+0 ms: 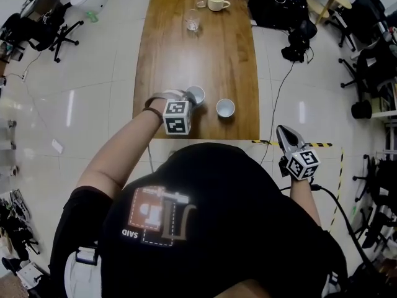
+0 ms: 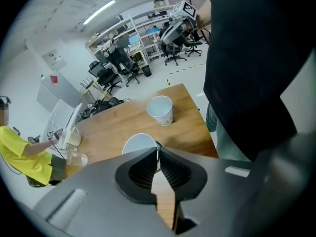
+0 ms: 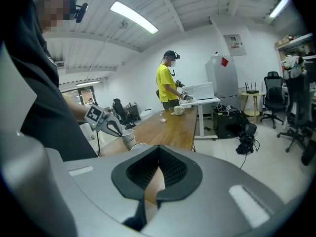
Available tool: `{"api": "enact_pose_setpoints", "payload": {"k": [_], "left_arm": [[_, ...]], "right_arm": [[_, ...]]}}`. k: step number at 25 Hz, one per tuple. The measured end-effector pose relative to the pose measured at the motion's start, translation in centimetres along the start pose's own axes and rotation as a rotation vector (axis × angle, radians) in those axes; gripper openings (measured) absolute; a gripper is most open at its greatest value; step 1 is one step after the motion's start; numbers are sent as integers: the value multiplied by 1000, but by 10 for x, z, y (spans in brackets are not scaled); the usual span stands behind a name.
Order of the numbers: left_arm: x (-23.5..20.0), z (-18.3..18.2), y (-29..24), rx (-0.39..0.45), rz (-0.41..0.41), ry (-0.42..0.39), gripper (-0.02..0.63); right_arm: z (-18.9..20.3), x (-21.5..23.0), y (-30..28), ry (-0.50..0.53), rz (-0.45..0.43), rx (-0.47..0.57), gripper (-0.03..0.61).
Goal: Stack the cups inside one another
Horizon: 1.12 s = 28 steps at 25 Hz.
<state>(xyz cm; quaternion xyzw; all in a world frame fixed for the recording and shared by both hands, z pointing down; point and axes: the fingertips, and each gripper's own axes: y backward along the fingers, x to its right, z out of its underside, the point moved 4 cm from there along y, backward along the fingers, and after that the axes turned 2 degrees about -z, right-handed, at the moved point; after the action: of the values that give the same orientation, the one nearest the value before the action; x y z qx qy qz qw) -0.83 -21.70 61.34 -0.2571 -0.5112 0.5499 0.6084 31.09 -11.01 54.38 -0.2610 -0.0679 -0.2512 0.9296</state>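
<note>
Two white paper cups stand near the front edge of the wooden table. My left gripper is shut on the rim of the left cup; in the left gripper view the cup's wall runs in between the closed jaws. The second cup stands upright and free a short way to the right. My right gripper hangs off the table's right front corner, shut and holding nothing. From there I see the held cup.
At the table's far end stand a cream mug and two clear glasses. A person in a yellow shirt works there. Office chairs, cables and black-yellow floor tape surround the table.
</note>
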Motion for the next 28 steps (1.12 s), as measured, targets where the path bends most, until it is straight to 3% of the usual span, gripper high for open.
{"api": "enact_pose_setpoints", "payload": {"k": [5, 8, 10, 14, 17, 20, 22, 25, 28], "left_arm": [[13, 6, -7, -10, 76, 70, 44], [2, 1, 10, 31, 9, 92, 67], [-9, -3, 34, 107, -69, 161, 71], [-16, 8, 86, 320, -212, 449, 71], [-5, 35, 113, 427, -290, 673, 71], [12, 62, 128, 532, -331, 916, 71], [27, 77, 129, 569, -337, 1035, 69], [50, 86, 123, 520, -326, 1028, 69], [54, 80, 118, 469, -308, 930, 69]], "right_arm": [[2, 1, 4, -2, 3, -3, 14], [-3, -2, -2, 8, -14, 7, 14], [-6, -6, -10, 22, -29, 14, 14], [-18, -18, -30, 62, -78, 15, 14], [-26, -28, -46, 85, -123, 13, 15], [-30, -35, -59, 99, -156, 5, 14], [-32, -37, -66, 102, -170, 1, 14], [-35, -43, -73, 107, -189, -4, 15], [-35, -45, -72, 109, -190, -1, 15]]}}
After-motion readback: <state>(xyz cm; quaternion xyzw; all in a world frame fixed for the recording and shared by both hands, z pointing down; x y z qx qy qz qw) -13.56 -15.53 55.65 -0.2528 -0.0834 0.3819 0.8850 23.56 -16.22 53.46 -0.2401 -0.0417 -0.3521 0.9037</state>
